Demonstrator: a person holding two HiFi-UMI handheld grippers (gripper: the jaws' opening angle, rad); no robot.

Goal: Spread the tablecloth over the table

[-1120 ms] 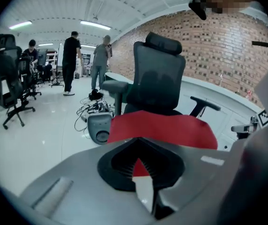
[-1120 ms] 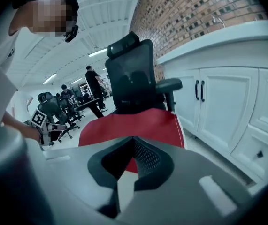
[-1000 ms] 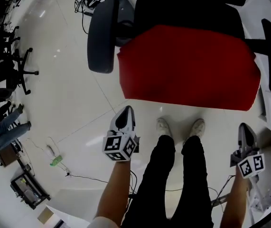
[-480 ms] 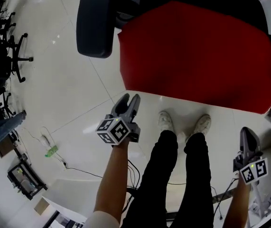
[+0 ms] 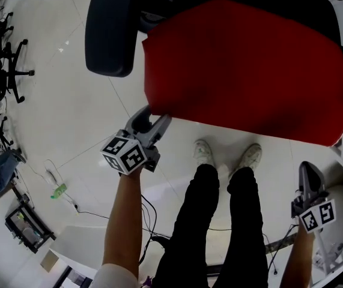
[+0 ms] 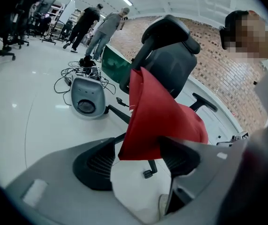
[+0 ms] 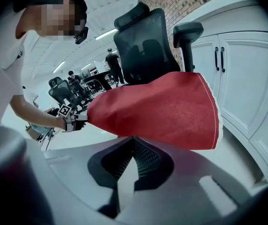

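Grasp step: the left gripper [image 5: 157, 114], its jaws just opened wide, frames the near-left corner of the red fabric tablecloth [image 5: 243, 65], which is draped on the black office chair [image 5: 108, 29] and not yet pinched. The right gripper [image 5: 308, 170] is closed and empty. Next, the left jaws need to clamp that corner.

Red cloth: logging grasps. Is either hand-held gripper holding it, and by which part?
Nothing is held. The left hand-held gripper has just been opening its jaws around a corner of the red cloth, ungripped; the right hand-held gripper is shut, empty.

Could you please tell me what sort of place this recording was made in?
Probably an open-plan office or lab: black mesh office chair draped with a red cloth, tangled cables on a glossy white floor, white panelled cabinets.
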